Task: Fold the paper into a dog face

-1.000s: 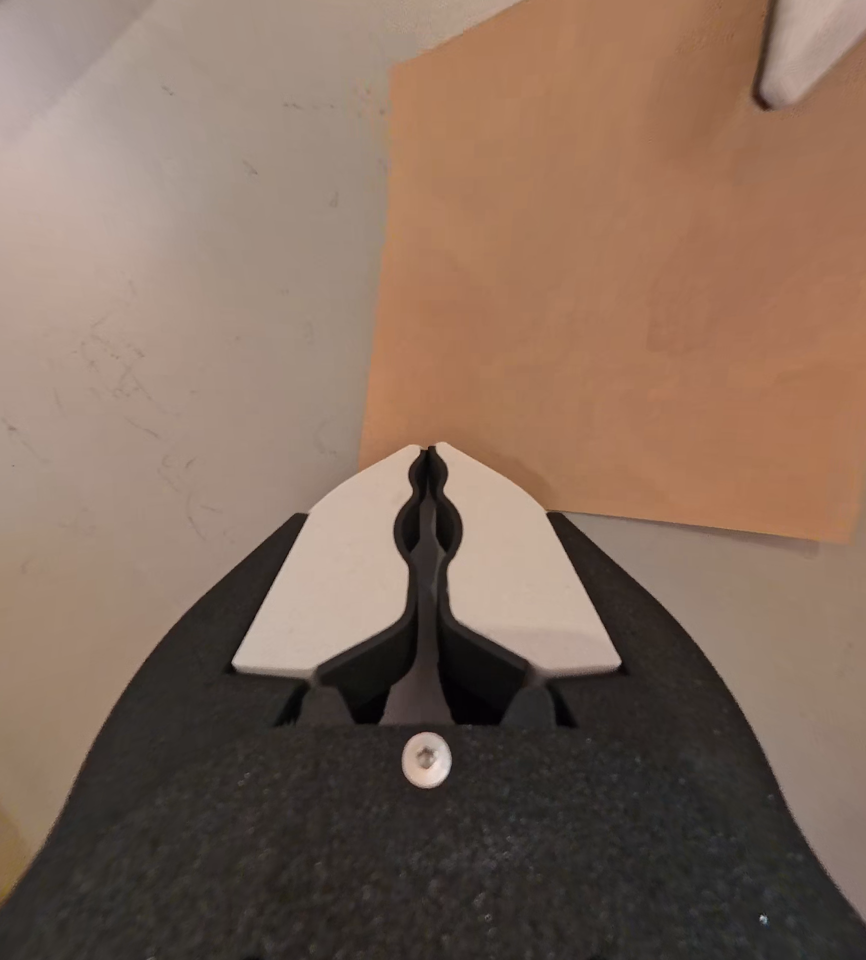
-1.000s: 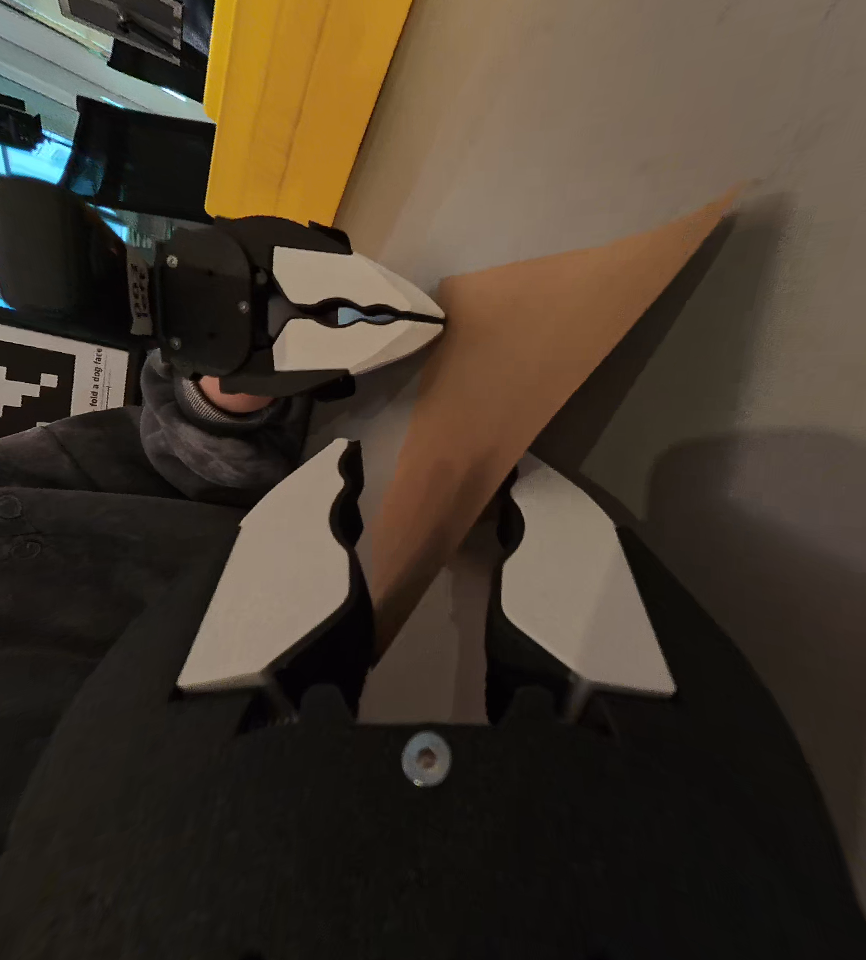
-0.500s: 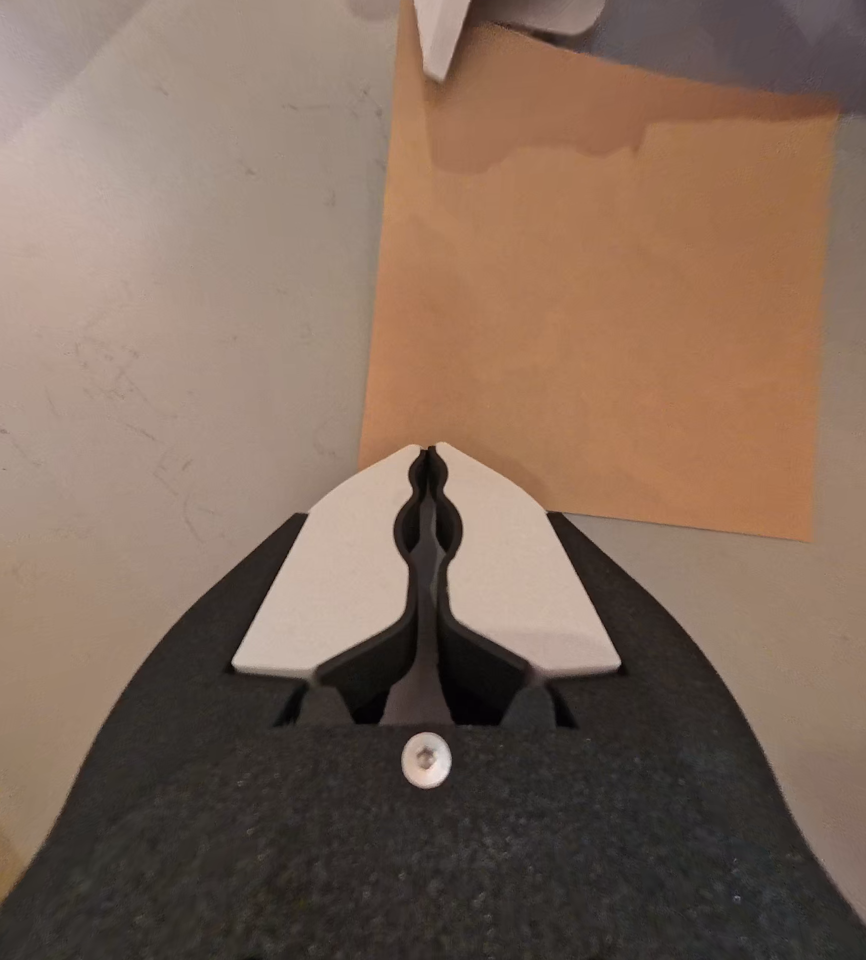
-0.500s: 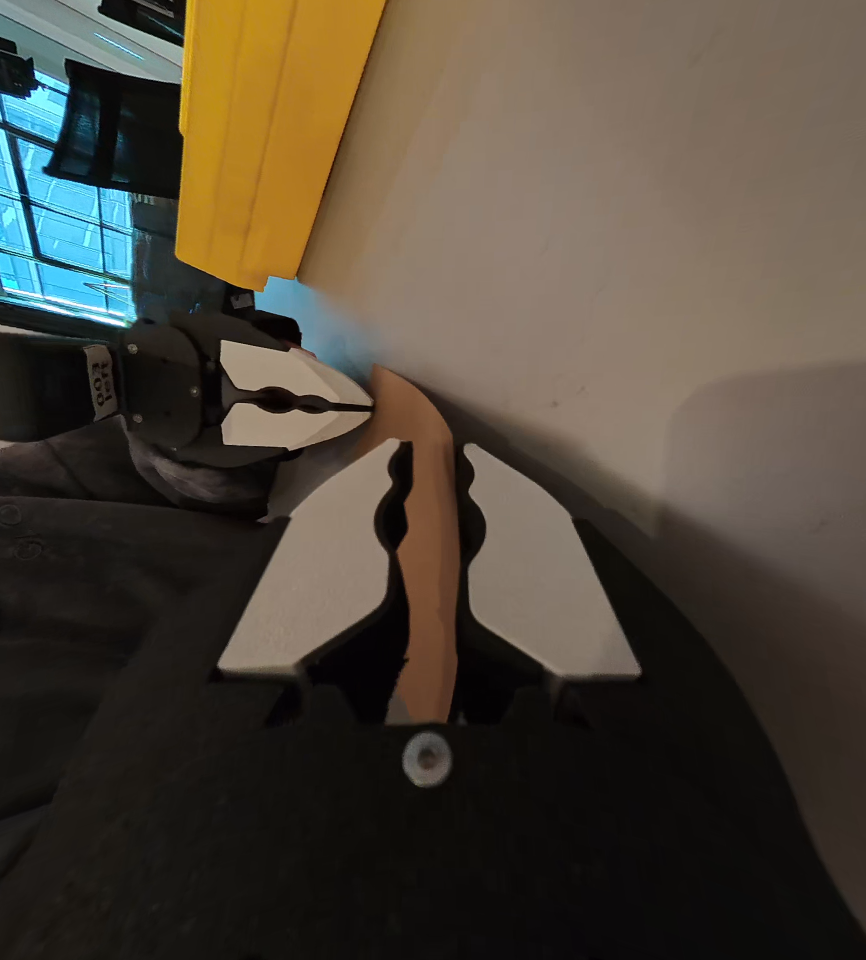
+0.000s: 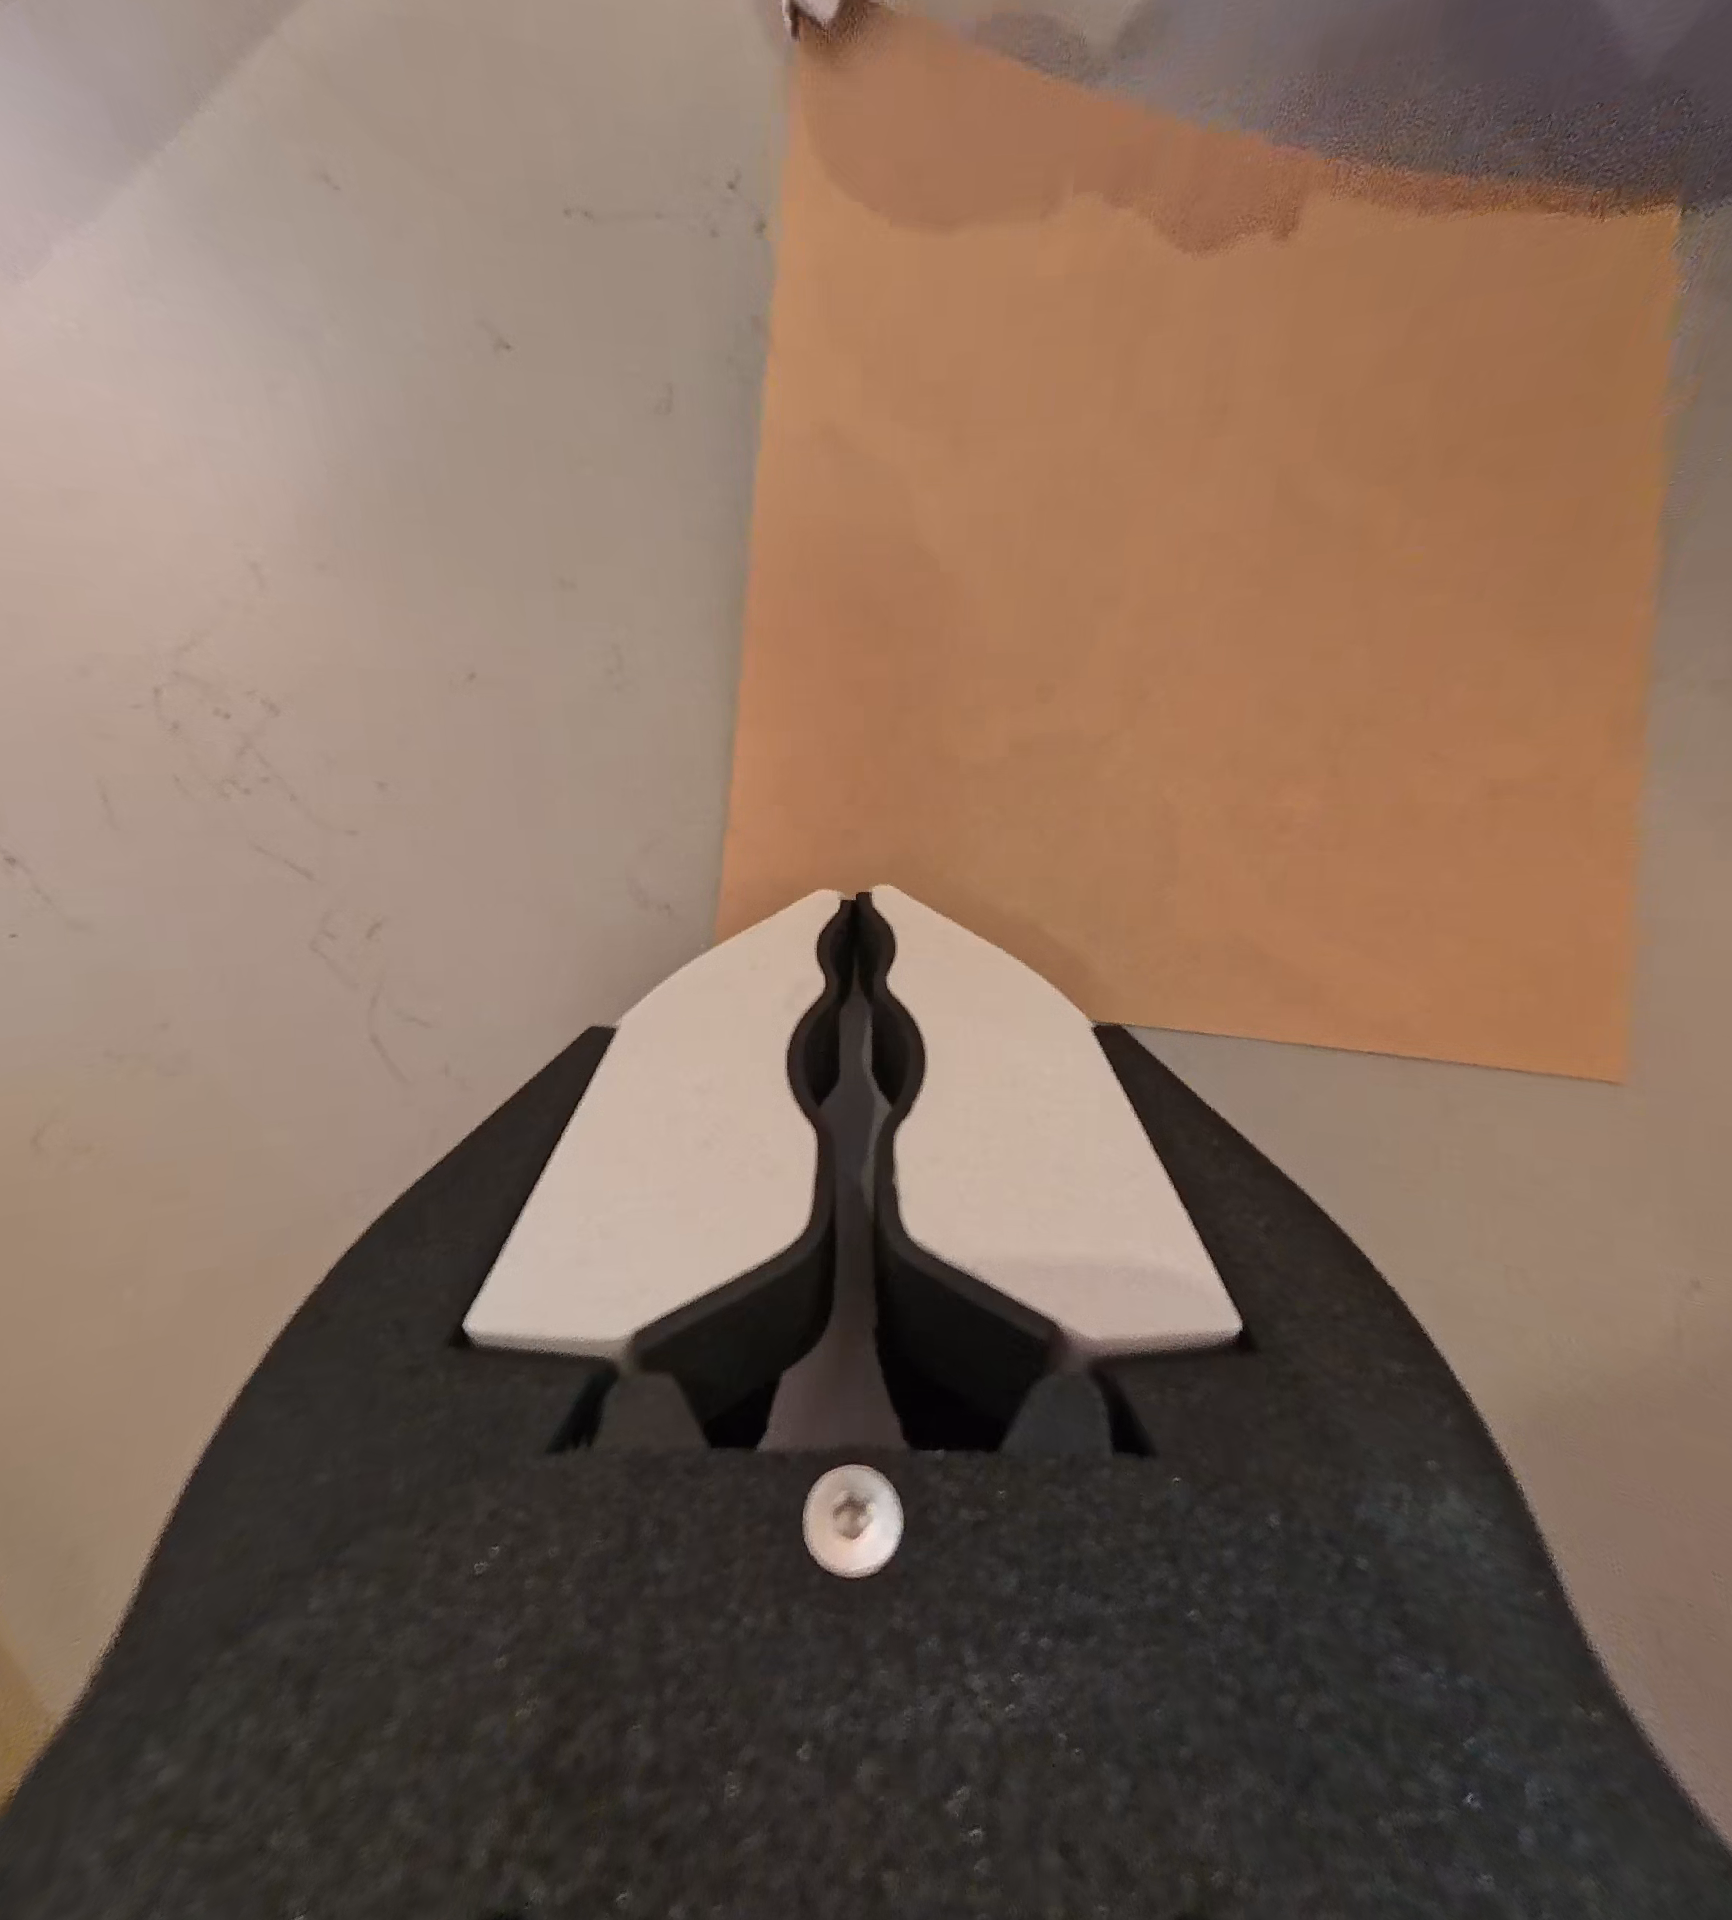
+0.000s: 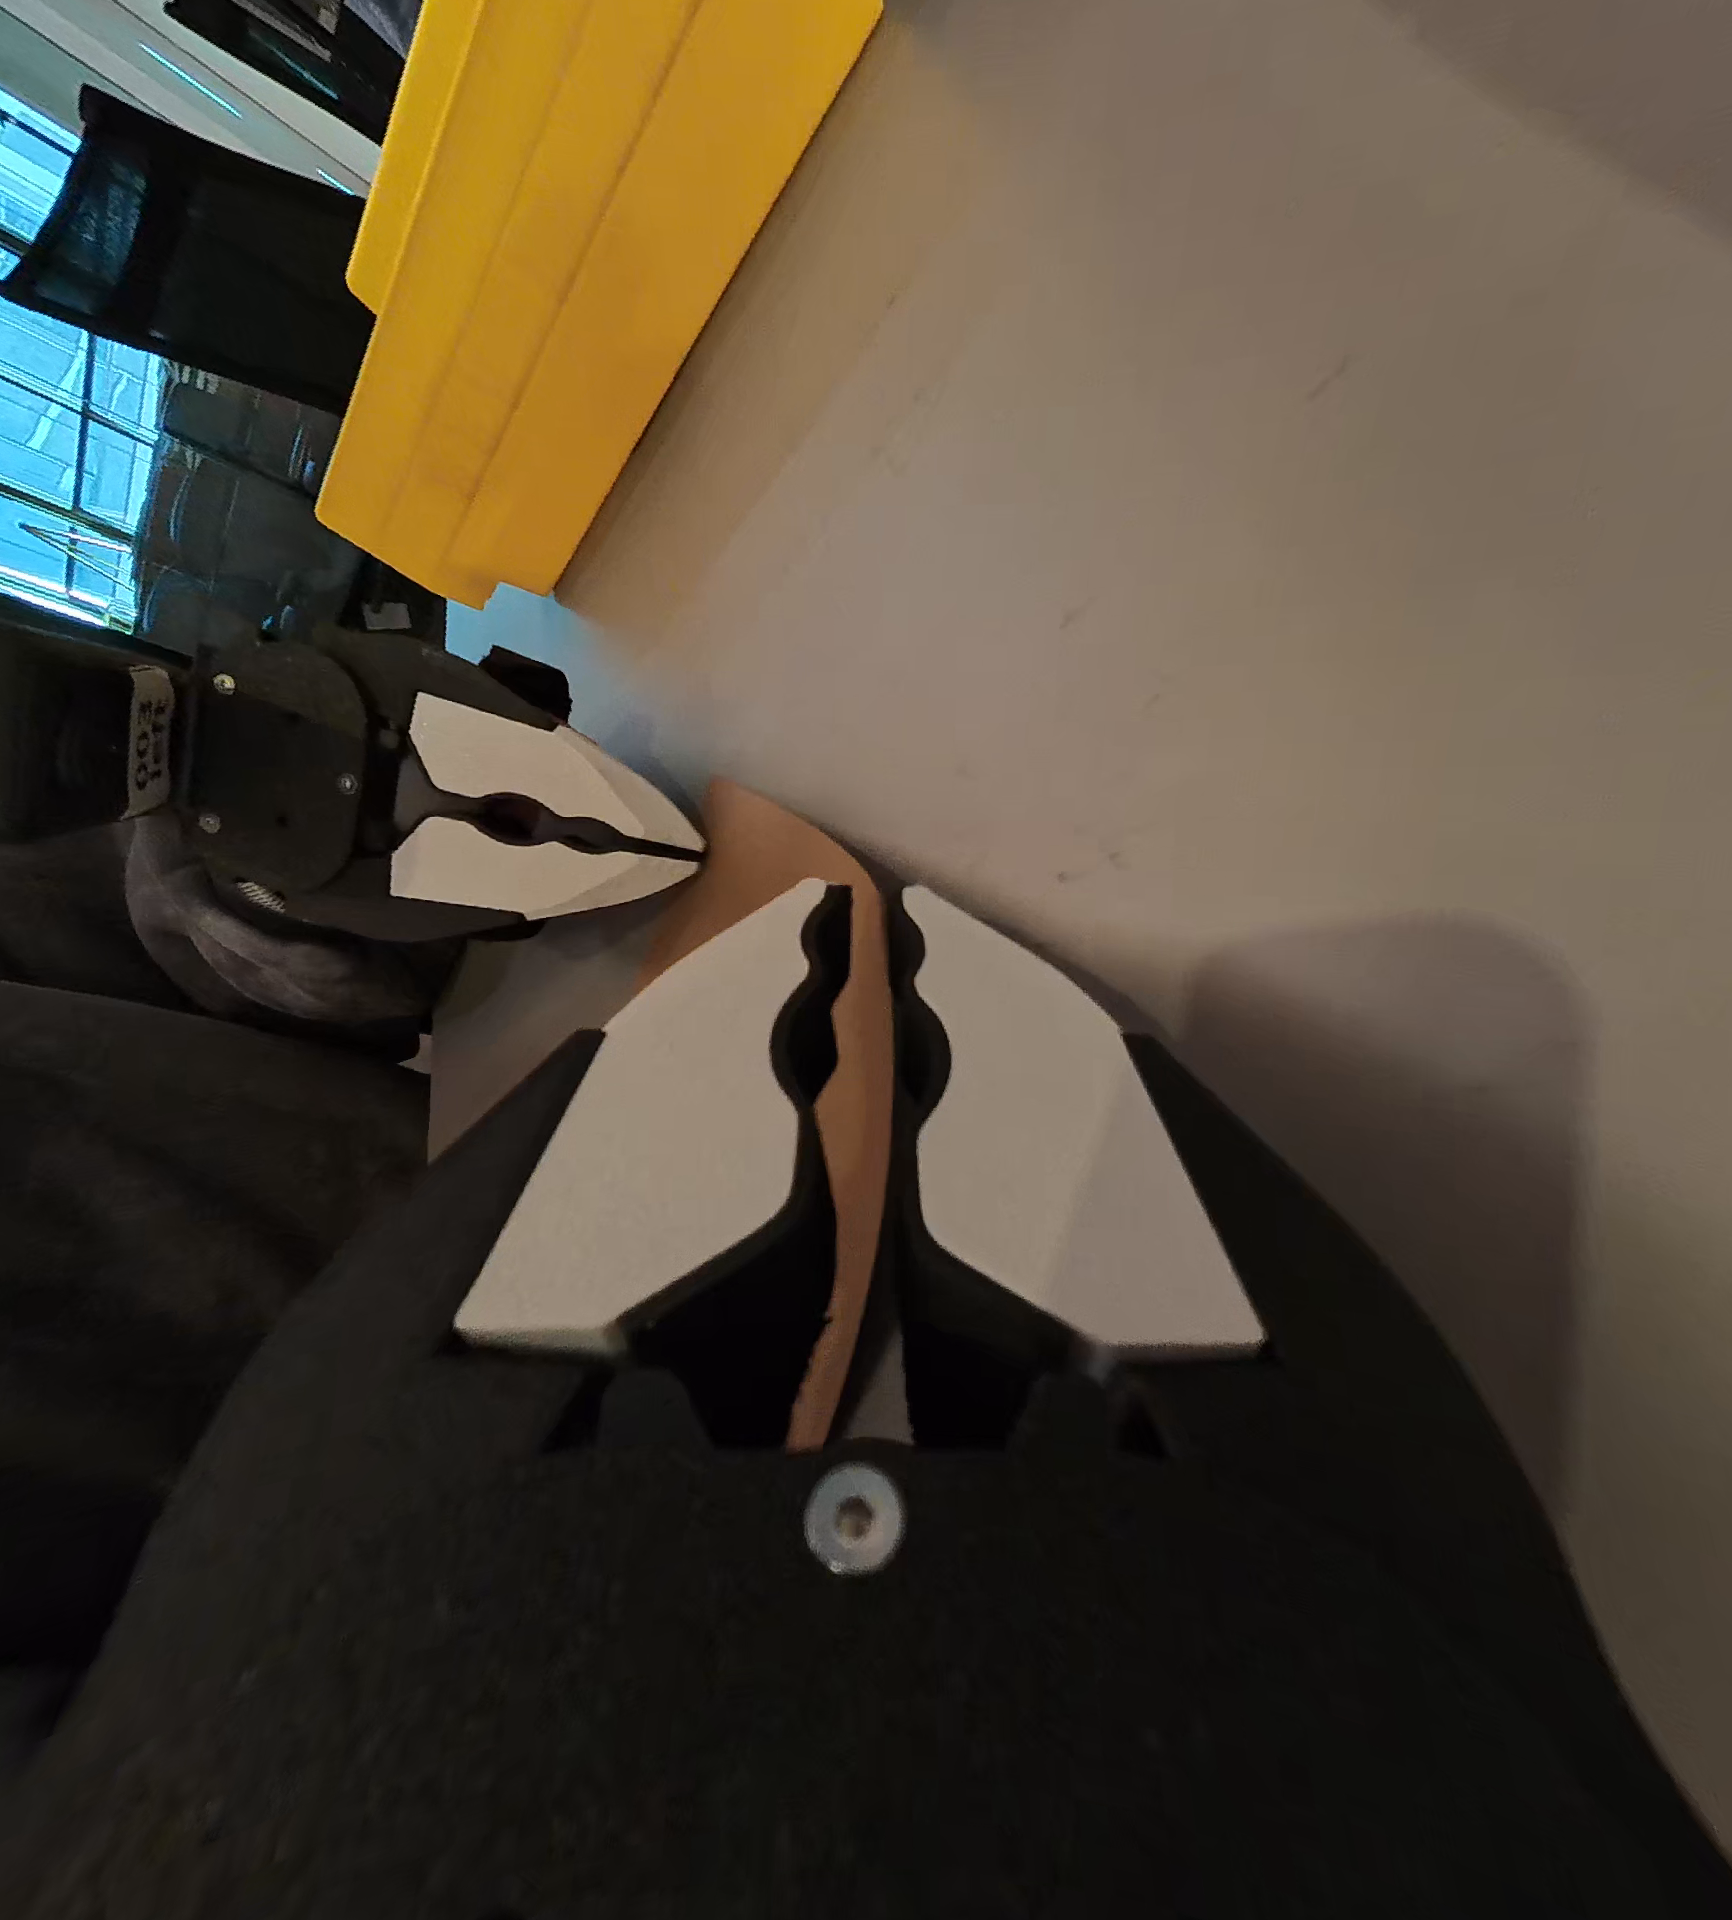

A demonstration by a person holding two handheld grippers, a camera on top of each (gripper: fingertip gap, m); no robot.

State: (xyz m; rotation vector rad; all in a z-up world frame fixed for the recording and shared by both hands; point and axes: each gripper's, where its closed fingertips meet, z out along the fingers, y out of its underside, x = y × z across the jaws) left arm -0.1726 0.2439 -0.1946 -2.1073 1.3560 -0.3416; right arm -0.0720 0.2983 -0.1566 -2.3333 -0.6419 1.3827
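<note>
Gripping tan paper [image 6: 857, 1174], right gripper [image 6: 867, 891] bears no legible writing.

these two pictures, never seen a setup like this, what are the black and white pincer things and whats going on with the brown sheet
The pincers are hand-held grippers: a person holds one in each hand, and each carries a camera looking forward along its two white fingers.

The left wrist view is from the left gripper. Its fingers are shut together with nothing between them, and the tip sits at the near corner of a brown paper lying on a pale grey table.

The right wrist view is from the right gripper, turned on its side. The paper's edge runs between its fingers, which are nearly closed; whether they pinch it I cannot tell. The left gripper shows there too, with a dark sleeve behind it.

A yellow bin stands at the table's edge.
</note>
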